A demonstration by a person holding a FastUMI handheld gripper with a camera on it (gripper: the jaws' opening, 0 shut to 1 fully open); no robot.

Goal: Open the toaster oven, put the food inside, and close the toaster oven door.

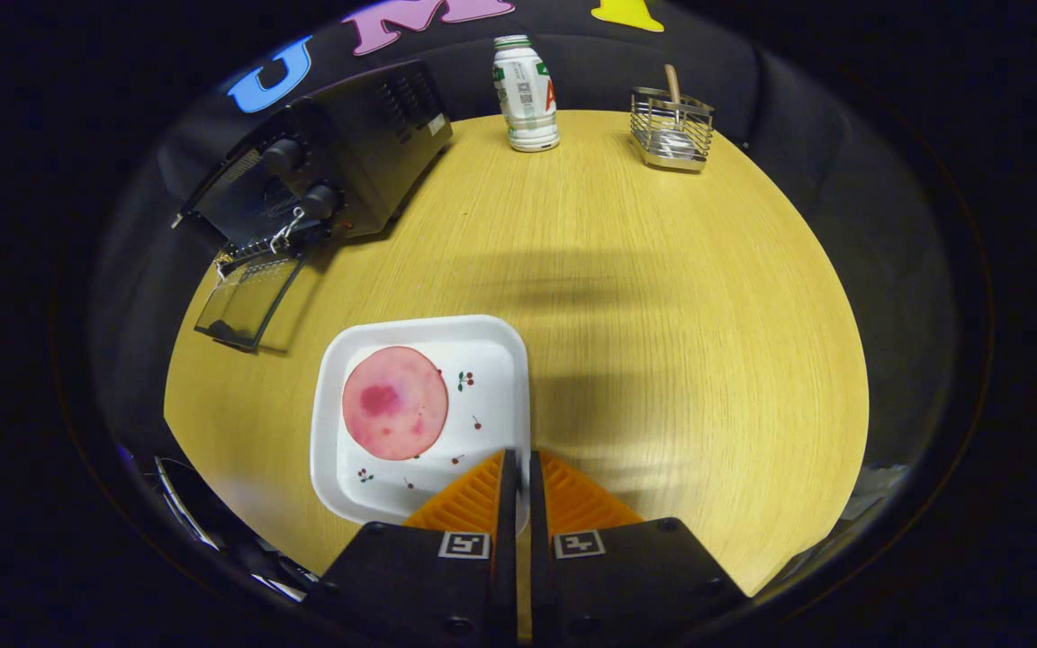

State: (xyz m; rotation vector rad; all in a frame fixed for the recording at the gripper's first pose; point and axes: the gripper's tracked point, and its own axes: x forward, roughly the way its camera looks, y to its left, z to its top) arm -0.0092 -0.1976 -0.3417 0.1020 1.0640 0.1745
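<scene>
A white square plate (491, 360) with small cherry prints lies on the round wooden table (644, 297). On it rests a round pink slice of food (394, 402). My gripper (518, 461) is shut on the plate's right rim, which runs into the thin gap between the fingertips. Beyond the plate, to the left, a black toaster oven (347, 153) stands at the table's back edge. Its glass door (244, 306) is folded down open onto the table. The oven's inside is dark and I cannot see into it.
A white bottle (526, 94) stands at the far edge of the table. To its right is a wire basket (673, 130) with a wooden handle sticking out. Bare wood stretches between the plate and these.
</scene>
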